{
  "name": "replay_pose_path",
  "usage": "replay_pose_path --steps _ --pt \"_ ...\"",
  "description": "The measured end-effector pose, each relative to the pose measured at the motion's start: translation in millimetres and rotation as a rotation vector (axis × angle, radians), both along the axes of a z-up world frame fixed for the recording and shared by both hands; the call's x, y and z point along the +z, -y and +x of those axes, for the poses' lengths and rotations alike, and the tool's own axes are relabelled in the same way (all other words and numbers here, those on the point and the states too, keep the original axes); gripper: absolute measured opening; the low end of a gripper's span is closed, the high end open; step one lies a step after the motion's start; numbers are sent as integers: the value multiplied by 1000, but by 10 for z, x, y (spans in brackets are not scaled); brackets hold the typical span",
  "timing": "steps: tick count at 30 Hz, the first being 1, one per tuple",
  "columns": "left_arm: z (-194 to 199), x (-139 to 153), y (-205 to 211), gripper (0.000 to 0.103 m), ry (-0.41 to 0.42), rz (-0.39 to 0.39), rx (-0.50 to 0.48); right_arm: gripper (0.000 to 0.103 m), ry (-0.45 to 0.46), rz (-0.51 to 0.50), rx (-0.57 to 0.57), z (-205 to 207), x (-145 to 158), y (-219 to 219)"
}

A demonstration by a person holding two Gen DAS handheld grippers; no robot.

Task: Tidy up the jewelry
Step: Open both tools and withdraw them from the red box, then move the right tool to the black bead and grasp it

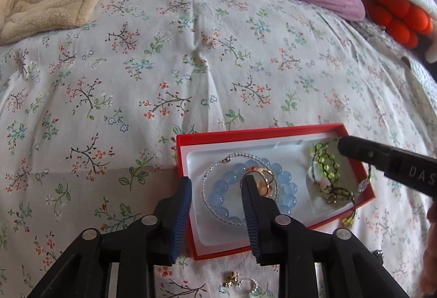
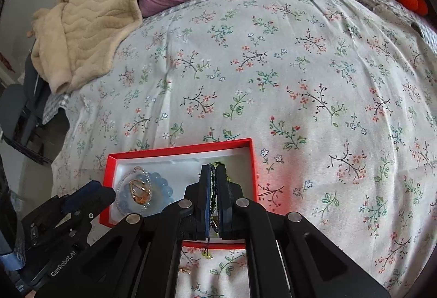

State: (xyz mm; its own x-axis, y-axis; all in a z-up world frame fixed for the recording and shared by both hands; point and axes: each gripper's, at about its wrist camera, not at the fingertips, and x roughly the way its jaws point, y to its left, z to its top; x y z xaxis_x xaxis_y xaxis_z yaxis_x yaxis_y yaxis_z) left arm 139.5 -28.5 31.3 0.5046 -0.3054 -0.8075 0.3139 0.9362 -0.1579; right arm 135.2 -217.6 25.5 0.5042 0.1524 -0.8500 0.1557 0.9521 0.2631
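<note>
Right gripper (image 2: 215,198) jaws pinch the green beaded bracelet (image 1: 326,165); left gripper (image 1: 217,188) jaws gape, empty.

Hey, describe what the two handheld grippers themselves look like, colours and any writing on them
Both are matte black plastic linkages with round silver pivot pins. The left gripper has ribbed dark blue finger pads and white "GenRobot.AI" lettering on its body. The right gripper has blue-edged fingers; white letters "DAS" show on it.

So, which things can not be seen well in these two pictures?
- Green bracelet, right wrist view: mostly hidden between the right tool fingers.
- Small trinkets, left wrist view: partly hidden by the left tool, too small to identify.
- Gold ring: blurred detail.
</note>
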Motion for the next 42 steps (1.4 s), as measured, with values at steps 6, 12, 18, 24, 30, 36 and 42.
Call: replay_pose_path --steps 6,12,18,24,30,36,42 --pt "-80 52 -23 58 13 33 -8 54 12 10 0 -87 98 80" --pt "-224 90 -79 76 22 84 -8 54 22 -30 25 -270 245 74" --pt "-365 87 -171 85 6 109 1 61 7 -83 34 -476 306 77" --pt "-476 14 -254 92 -28 134 2 65 -20 -127 33 -690 286 114" --pt "-578 -50 -312 95 -43 169 -3 71 -68 -186 43 -855 183 112" --pt "-674 -138 -376 98 -66 193 -12 87 -80 -260 54 -1003 121 110" --pt "-751 -261 -461 102 -80 205 -13 96 -72 -379 81 -1179 32 120"
